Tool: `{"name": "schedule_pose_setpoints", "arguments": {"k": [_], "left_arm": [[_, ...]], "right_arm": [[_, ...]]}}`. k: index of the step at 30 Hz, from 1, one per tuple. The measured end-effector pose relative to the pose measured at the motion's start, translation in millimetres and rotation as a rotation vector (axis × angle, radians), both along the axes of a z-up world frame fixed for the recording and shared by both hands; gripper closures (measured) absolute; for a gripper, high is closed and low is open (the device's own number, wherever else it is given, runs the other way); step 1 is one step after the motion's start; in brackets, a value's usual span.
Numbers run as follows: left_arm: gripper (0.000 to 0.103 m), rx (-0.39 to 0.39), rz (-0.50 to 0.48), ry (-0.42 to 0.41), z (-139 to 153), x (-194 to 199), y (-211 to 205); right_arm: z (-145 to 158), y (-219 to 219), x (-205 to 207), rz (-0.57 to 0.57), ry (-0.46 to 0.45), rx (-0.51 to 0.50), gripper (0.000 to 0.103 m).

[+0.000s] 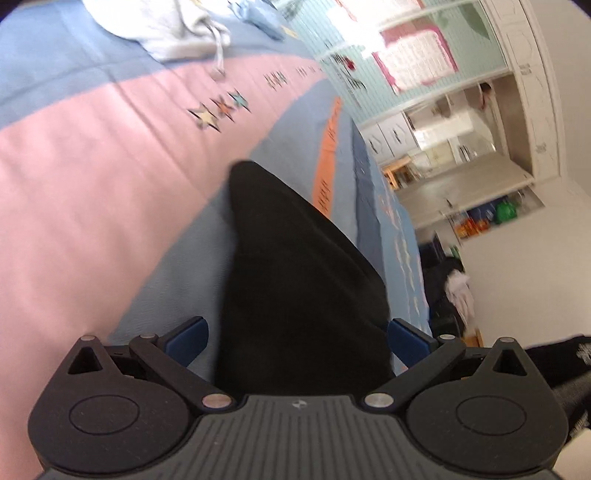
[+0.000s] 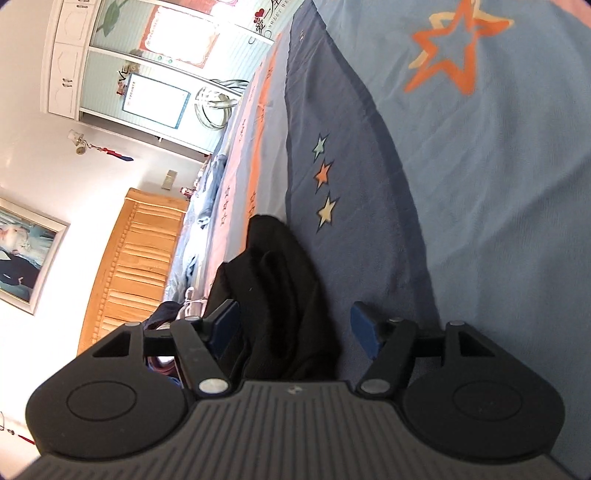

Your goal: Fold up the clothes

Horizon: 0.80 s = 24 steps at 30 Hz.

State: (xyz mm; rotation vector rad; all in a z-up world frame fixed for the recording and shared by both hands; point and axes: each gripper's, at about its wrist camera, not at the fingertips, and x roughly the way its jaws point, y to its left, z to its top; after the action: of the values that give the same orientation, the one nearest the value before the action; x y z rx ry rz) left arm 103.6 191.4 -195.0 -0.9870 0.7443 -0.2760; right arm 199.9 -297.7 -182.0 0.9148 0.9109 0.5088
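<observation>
The left tongs (image 1: 297,338) are open wide, with black cloth (image 1: 295,280) lying between the blue pads on the bed (image 1: 92,177). The right tongs (image 2: 295,328) are open too, with the bunched black cloth (image 2: 284,295) between them, on the blue cover.

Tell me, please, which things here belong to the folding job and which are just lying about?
In the job:
black garment, between the open fingers of both the left gripper and the right gripper
bed cover, the folding surface

Lying about:
white clothing farther up the bed
wooden headboard
wardrobe
</observation>
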Motion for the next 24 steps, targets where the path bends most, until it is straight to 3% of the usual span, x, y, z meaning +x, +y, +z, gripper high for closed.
{"name": "schedule_pose_setpoints", "arguments": {"k": [9, 12, 14, 19, 24], "left_arm": [[0.001, -0.048, -0.101, 0.041, -3.0, 30.6, -6.2], [0.001, -0.204, -0.13, 0.022, -12.2, 43.6, -3.0], [0.001, -0.244, -0.116, 0.019, -16.1, 49.7, -3.2], [0.001, -0.19, -0.108, -0.018, -14.1, 44.9, -15.1], [0.001, -0.157, -0.112, -0.035, -12.6, 42.2, -19.9]], "right_arm": [[4.0, -5.5, 14.8, 0.045, 0.004, -0.026, 0.034], [3.0, -5.9, 17.0, 0.053, 0.0, -0.016, 0.033], [2.5, -3.9, 21.4, 0.071, -0.004, -0.013, 0.032], [3.0, 7.9, 44.0, 0.154, 0.003, 0.0, 0.028], [5.3, 30.5, 67.7, 0.311, -0.01, -0.014, 0.021]]}}
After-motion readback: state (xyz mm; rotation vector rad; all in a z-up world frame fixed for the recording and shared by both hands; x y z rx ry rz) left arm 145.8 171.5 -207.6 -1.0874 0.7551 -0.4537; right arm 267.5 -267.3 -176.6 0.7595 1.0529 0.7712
